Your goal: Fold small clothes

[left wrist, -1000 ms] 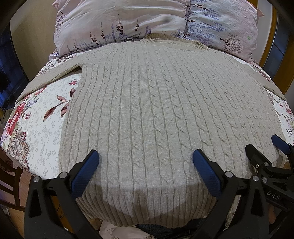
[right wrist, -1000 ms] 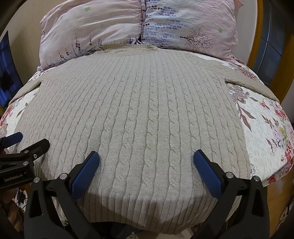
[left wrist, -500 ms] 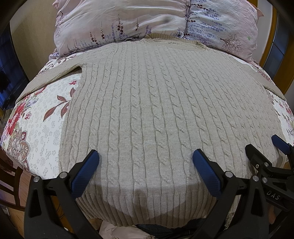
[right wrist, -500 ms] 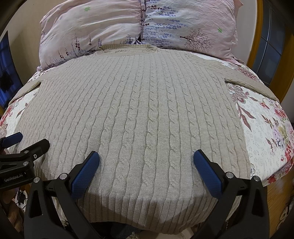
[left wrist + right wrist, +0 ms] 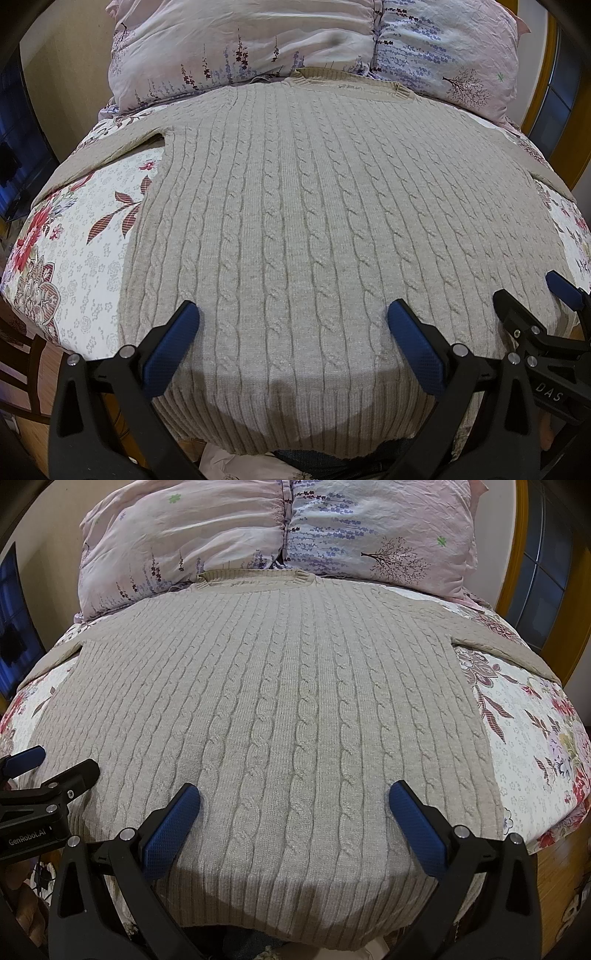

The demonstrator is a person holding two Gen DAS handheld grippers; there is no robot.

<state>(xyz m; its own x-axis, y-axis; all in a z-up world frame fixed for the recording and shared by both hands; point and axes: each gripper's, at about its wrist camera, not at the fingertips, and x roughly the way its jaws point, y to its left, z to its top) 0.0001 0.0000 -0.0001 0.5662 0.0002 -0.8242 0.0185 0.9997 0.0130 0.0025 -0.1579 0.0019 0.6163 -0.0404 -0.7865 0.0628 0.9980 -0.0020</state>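
Lying flat and unfolded on the floral quilted bed (image 5: 74,266), the beige cable-knit sweater (image 5: 314,221) shows no fold yet. Left gripper (image 5: 291,336) and right gripper (image 5: 295,812) both gape wide above its hem, holding nothing; all folding remains.

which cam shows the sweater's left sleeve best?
Left wrist. The sweater shows its left sleeve running clear across the floral bedspread. Right wrist shows only a foreshortened strip at the frame edge.

One sweater (image 5: 314,221), two pillows (image 5: 184,535), two grippers (image 5: 291,328).
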